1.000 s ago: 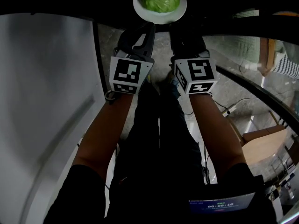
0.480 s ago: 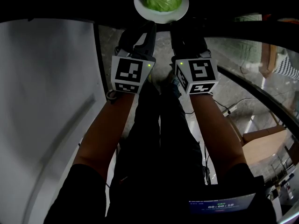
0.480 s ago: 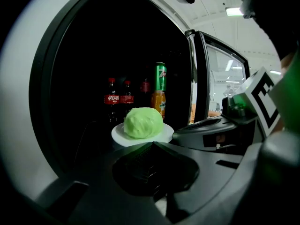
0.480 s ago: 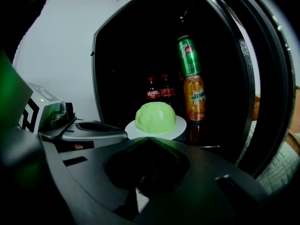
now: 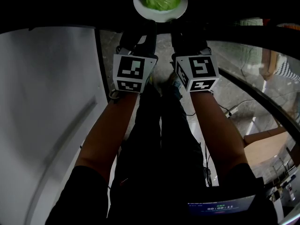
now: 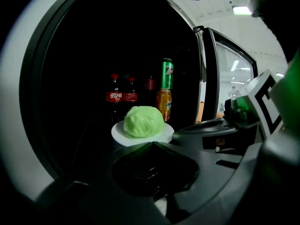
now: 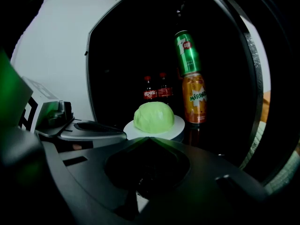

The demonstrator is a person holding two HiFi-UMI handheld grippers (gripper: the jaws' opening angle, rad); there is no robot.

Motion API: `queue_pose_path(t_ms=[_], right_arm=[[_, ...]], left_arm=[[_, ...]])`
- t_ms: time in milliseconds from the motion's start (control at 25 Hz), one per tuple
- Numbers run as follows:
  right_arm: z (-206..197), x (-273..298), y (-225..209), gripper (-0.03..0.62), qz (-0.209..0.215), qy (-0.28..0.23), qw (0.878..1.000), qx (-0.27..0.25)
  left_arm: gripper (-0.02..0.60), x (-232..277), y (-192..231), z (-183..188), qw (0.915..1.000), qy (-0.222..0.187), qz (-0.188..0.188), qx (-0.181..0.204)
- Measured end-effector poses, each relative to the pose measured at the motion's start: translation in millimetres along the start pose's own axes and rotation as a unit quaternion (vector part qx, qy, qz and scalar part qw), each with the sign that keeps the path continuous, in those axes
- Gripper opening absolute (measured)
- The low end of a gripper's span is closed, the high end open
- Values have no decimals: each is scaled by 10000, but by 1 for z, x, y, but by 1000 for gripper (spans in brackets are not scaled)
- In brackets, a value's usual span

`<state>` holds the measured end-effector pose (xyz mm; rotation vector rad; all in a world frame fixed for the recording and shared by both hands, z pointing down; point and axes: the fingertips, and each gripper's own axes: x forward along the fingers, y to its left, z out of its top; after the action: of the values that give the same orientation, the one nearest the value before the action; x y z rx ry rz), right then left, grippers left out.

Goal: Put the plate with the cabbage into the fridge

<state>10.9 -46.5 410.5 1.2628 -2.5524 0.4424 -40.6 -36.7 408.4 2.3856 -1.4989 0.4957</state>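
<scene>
While you reach both arms forward, the left gripper [image 6: 152,144] and the right gripper [image 7: 149,138] each have their jaws closed together on the near rim of the white plate [image 6: 166,134], side by side. The green cabbage [image 6: 143,121] sits in the middle of the plate. You hold the plate inside the dark opening of the fridge [image 6: 93,55], just in front of two cola bottles [image 6: 121,97] and an orange can [image 6: 163,103] with a green can [image 6: 167,74] stacked on top. Whether the plate rests on a shelf cannot be made out.
</scene>
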Motion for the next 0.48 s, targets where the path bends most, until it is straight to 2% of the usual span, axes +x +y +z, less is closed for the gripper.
queue_pose_path(t_ms=[160,480], right_arm=[[6,3,-5,6,1,59,10000,39],[-5,9,-6,6,66,142,9999,44]], left_arm=[[3,4,1,7,9999,73,96,-115],[3,12,6,-2,9994,135,178,-281]])
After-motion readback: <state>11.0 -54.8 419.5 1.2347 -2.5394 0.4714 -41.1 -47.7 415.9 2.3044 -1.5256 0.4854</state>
